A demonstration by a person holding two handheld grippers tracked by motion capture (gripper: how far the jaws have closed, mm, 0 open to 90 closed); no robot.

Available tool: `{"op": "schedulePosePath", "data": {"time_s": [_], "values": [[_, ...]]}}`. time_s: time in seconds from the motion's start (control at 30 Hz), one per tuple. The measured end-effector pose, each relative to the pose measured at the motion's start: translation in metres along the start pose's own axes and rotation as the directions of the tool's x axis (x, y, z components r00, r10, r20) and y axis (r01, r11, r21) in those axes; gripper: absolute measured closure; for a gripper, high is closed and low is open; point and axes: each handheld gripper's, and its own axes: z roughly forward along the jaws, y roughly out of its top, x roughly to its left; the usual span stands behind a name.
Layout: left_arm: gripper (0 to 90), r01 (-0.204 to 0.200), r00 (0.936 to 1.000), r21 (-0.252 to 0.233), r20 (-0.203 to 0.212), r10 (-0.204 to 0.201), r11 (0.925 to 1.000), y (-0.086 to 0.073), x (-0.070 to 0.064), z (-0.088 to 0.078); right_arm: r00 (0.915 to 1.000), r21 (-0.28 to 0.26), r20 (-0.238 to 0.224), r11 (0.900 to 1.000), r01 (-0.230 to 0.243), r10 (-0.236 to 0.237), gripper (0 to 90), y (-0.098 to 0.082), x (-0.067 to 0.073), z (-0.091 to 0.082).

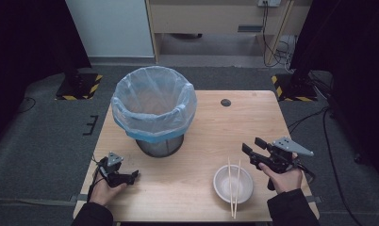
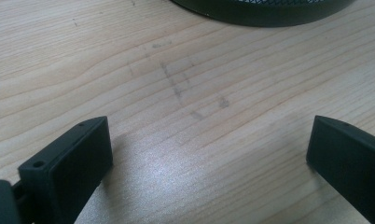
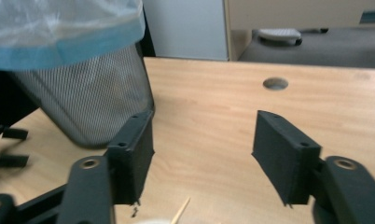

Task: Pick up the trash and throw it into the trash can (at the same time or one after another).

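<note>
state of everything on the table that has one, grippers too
waste bin: upright, lined with a bag, open top
bin bag: folded over the rim
bowl: upright, looks empty
chopsticks: lying across the bowl, side by side
left gripper: open, nothing between the jaws, low over the table
right gripper: open, holding nothing, beside the bowl

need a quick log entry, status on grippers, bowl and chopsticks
Left gripper open, on the table. Right gripper open, empty, beside the bowl. Chopsticks lie across the bowl, untouched. Nothing between.
</note>
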Motion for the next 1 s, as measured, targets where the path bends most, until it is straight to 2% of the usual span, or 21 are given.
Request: {"op": "schedulePosePath", "data": {"time_s": [0.2,0.4,0.5,0.7,1.0], "values": [[0.0,0.000,1.0000,0.000,0.001,0.000,1.0000,0.000,0.000,0.000,0.9999,0.069,0.000,0.998,-0.010,0.010,46.8,-0.022,0.000,0.001],[0.0,0.000,1.0000,0.000,0.001,0.000,1.0000,0.000,-0.001,0.000,0.9999,0.154,-0.009,0.988,-0.010,0.012,51.9,-0.044,0.005,0.004],[0.0,0.000,1.0000,0.000,0.001,0.000,1.0000,0.000,0.000,0.000,0.9998,0.180,-0.009,0.984,-0.017,0.019,55.0,-0.050,0.007,0.005],[0.0,0.000,1.0000,-0.001,0.002,0.000,1.0000,0.000,0.000,0.000,0.9998,0.257,0.007,0.966,-0.018,0.016,57.8,-0.061,0.007,0.013],[0.0,0.000,1.0000,-0.001,0.002,0.000,1.0000,0.000,0.000,0.000,0.9995,0.312,0.013,0.949,-0.031,0.028,62.9,-0.066,0.008,0.015]]}}
